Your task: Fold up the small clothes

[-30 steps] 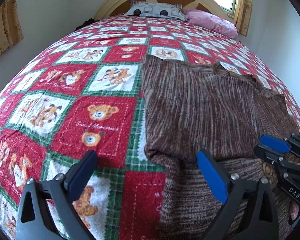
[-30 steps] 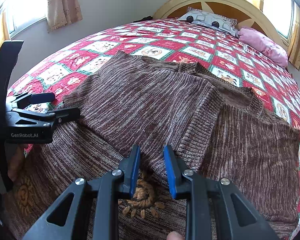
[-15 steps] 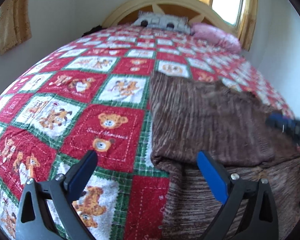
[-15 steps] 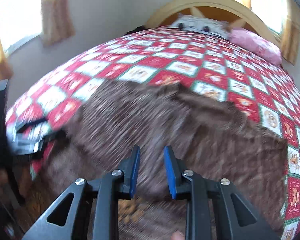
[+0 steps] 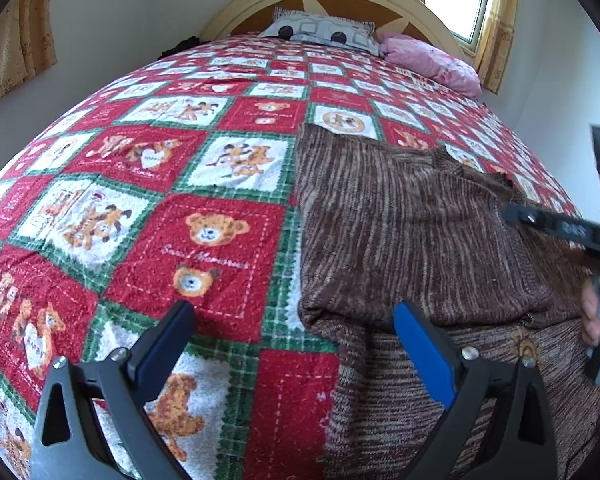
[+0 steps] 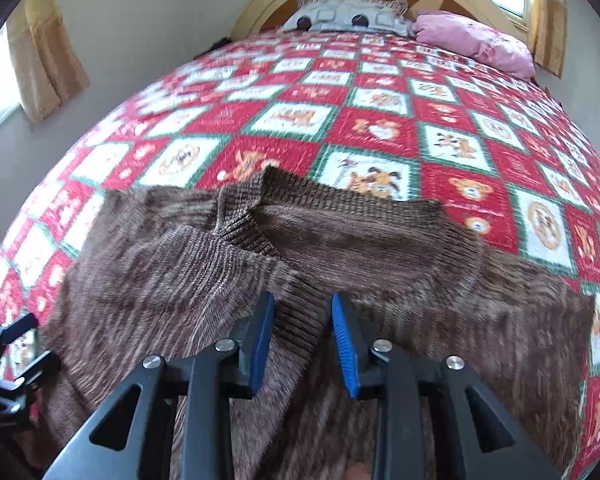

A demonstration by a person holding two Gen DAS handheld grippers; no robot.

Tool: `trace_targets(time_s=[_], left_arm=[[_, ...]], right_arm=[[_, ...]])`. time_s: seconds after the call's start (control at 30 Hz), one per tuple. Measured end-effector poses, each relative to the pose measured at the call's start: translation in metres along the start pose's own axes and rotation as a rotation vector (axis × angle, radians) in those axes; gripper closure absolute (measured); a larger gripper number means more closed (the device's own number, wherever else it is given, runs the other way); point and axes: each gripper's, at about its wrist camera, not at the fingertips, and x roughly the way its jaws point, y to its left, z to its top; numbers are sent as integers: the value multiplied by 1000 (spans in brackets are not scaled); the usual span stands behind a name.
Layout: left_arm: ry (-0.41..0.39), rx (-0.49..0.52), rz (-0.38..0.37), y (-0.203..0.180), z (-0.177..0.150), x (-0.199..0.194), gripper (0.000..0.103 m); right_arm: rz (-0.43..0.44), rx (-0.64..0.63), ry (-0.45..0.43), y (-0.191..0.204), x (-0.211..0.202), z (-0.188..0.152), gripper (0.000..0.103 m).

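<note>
My left claw (image 5: 292, 344) gapes wide over the quilt (image 5: 204, 240) — empty. My right claw (image 6: 303, 320), jaws just eased apart, grips nothing — the brown sweater (image 6: 260, 264) lies partly folded on the bed's near side.

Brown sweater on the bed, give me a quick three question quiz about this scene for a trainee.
1. True or false: the brown sweater lies on a plain blue sheet.
2. The left gripper is: A open, B shut on the sweater, C shut empty.
3. Fill in: beside the grey pillow lies a ___ pillow.
Key: 1 false, on a bear quilt; 2 A; 3 pink pillow.
</note>
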Motion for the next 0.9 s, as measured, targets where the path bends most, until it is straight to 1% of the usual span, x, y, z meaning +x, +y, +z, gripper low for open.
trace_targets(time_s=[0.07, 0.13, 0.2, 0.33, 0.43, 0.53, 0.57, 0.63, 0.8, 0.9], left_arm=[[2, 0, -4, 0, 0, 1, 1], [9, 2, -2, -1, 0, 2, 1], [7, 4, 1, -2, 0, 1, 1], [3, -1, 4, 0, -1, -4, 1], [22, -3, -16, 1, -6, -14, 1], [25, -27, -31, 2, -13, -28, 1], [26, -27, -35, 0, -15, -31, 1], [32, 2, -23, -8, -24, -38, 1], [41, 60, -23, -24, -48, -57, 1], [26, 81, 2, -28, -59, -68, 1]], right_arm=[[7, 11, 7, -6, -8, -12, 73], [-34, -24, 42, -9, -4, -25, 72], [-17, -39, 5, -13, -11, -34, 73], [-9, 43, -26, -31, -40, -52, 71], [-64, 43, -48, -46, -68, -78, 71], [-128, 63, -20, -70, -79, -98, 71], [-128, 66, -24, -74, -82, -102, 71], [-99, 80, -37, -83, -91, -108, 71], [-86, 97, -44, -87, -105, -122, 71], [-91, 101, -50, -86, -113, -134, 71]])
